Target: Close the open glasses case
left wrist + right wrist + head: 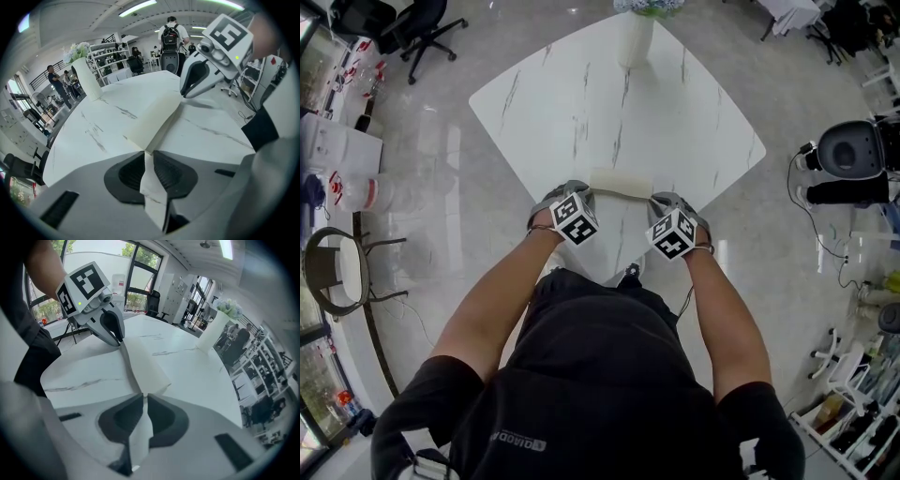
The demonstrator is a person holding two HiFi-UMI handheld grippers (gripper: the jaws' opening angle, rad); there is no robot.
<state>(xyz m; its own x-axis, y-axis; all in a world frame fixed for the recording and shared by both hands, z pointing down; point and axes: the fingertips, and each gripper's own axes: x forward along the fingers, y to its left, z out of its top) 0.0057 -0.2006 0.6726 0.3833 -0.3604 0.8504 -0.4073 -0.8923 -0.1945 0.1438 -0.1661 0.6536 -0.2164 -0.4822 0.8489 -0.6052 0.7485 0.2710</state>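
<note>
The cream glasses case (621,182) lies on the white marble table (581,103) near its front corner, with a thin flap raised along its near side. My left gripper (587,194) is shut on the flap's left end, and my right gripper (654,199) is shut on the right end. In the left gripper view the case (157,119) runs away from the left gripper (148,152) to the right gripper (185,93). In the right gripper view the case (146,363) stretches from the right gripper (144,395) to the left gripper (119,341).
A white vase (635,37) with flowers stands at the table's far corner, also visible as the vase (86,77) and the vase (211,331). A black office chair (422,28) and a round dark device (853,150) stand on the floor around the table.
</note>
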